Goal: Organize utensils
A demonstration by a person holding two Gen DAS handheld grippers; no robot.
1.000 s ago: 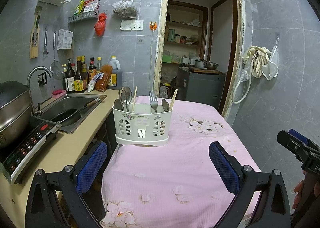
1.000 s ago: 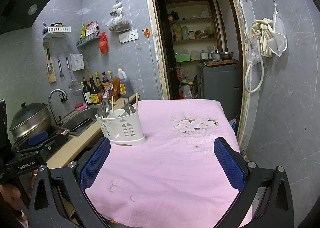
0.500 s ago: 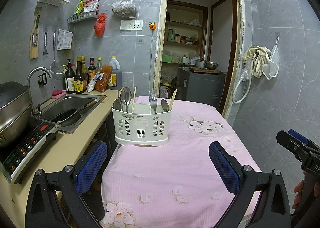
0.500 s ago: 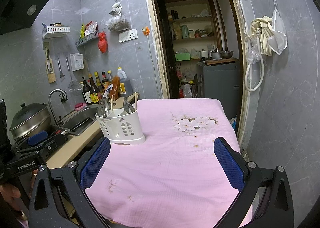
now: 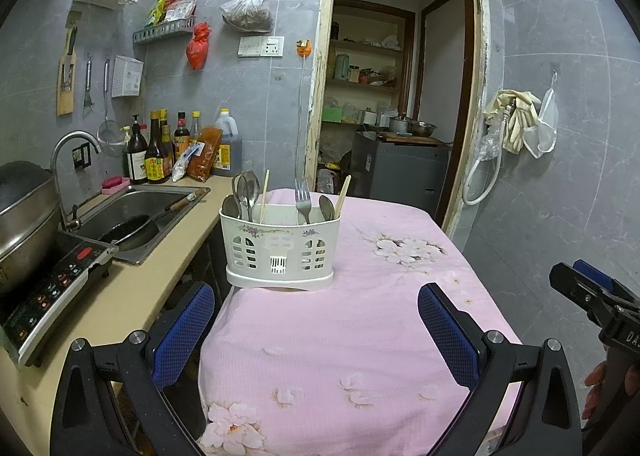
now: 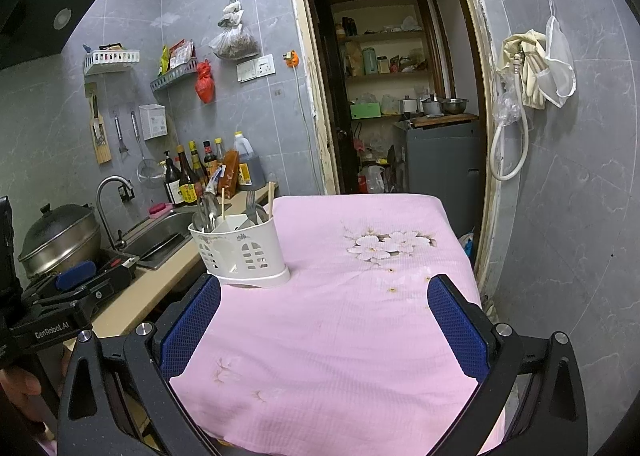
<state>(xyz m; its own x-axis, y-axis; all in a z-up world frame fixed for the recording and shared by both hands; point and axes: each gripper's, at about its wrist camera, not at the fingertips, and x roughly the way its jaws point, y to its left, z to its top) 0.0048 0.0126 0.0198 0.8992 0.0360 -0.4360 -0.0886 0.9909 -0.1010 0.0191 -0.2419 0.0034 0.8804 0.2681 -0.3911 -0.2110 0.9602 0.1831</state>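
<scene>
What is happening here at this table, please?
A person holds a hand-held gripper in each hand over a table with a pink cloth. The left hand-held gripper and the right hand-held gripper are both open and hold nothing. A white utensil holder stands at the table's left edge, beside the counter. Spoons, a fork and chopsticks stand upright inside it. No gripper touches it.

We see only the tops of the metal spoons (image 5: 245, 192) inside the white slotted plastic caddy (image 5: 280, 248); their handles are hidden, perhaps crossed.
</scene>
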